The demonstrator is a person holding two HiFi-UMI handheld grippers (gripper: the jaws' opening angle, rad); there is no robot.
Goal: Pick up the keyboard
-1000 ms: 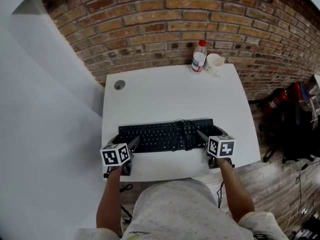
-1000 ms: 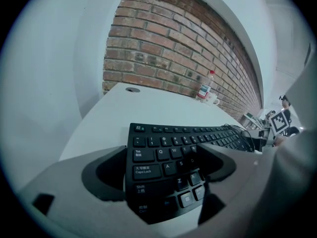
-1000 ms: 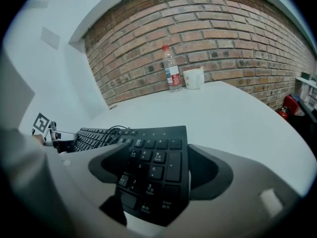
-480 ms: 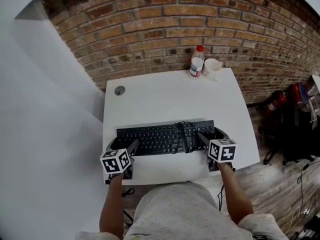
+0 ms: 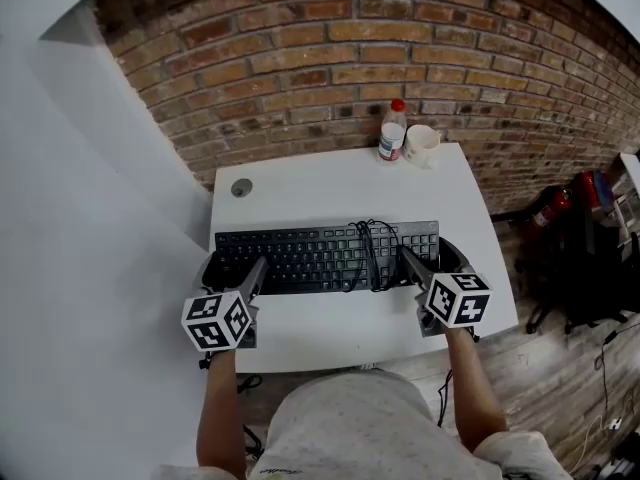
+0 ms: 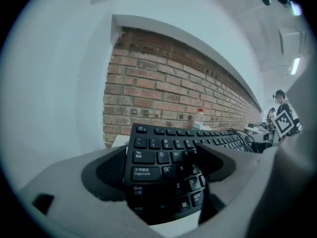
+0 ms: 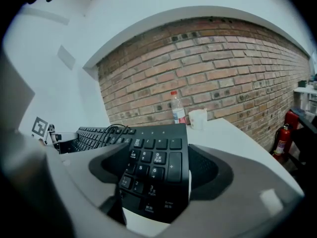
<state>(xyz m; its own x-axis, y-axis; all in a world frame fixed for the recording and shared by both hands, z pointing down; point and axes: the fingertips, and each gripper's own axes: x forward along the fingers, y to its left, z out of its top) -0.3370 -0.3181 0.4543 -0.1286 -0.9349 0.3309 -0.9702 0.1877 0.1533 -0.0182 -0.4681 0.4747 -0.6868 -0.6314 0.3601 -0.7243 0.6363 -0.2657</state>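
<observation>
The left gripper (image 5: 232, 270) and the right gripper (image 5: 432, 260) each have their fingers clamped on one end of the black keyboard (image 5: 310, 253), holding it over the near part of the white counter (image 5: 320, 188), far from the bottle (image 5: 392, 130) and cup (image 5: 420, 143).

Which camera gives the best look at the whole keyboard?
The head view: the keyboard shows end to end from above. The left gripper view shows only its Caps Lock end, the right gripper view only its number-pad end.
</observation>
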